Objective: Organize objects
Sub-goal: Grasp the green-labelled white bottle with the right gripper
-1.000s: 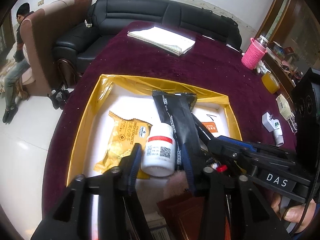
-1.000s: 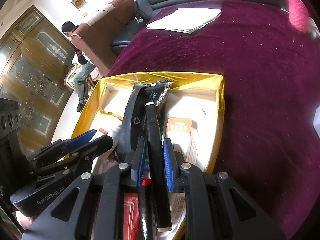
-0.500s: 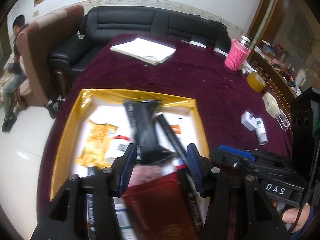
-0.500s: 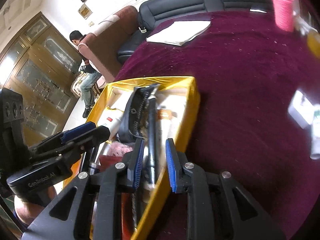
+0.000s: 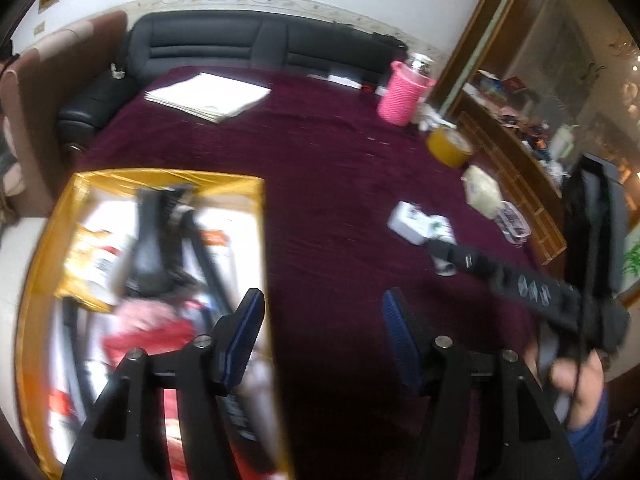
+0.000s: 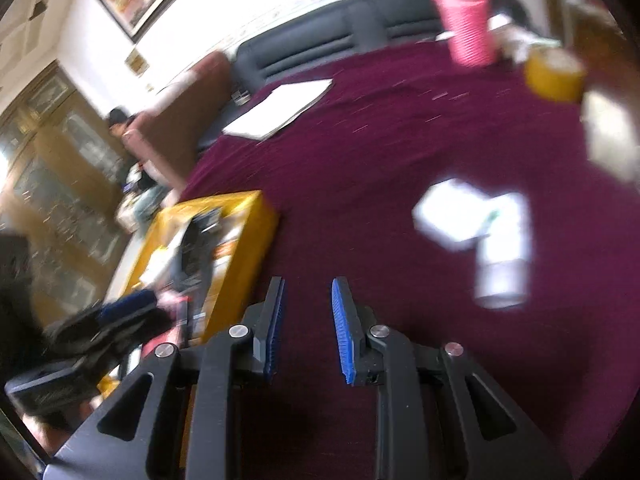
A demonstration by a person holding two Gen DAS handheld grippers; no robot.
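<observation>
1. Left tool (image 5: 322,330): jaws apart, they've just been opening, nothing between them, only the maroon cloth of the counter (image 5: 328,168) below.
2. Right tool (image 6: 307,328): also let go. Narrow gap that has just been widening, nothing in it, bare cloth underneath.
3. The gold-lined box (image 5: 256,240) sits just to the left of both tools. Its right wall is right beside the left tool's left finger. Inside it's a blurry pile: a black pouch (image 5: 150,240), a yellow snack bag (image 5: 86,252), something red, some white packs.
4. Ahead and to the right of the tools: a white box with a small white bottle (image 6: 502,272) lying next to it, loose on the cloth, well apart from the gold box.
5. Further ahead: a stack of white papers (image 5: 206,96), a bottle in a pink knitted sleeve (image 5: 404,96), a roll of yellow tape (image 5: 448,146).
6. Labels: sorry, everything's motion-blurred. There's print on the snack bag and an orange tag in the box, but I can't read any of it.
</observation>
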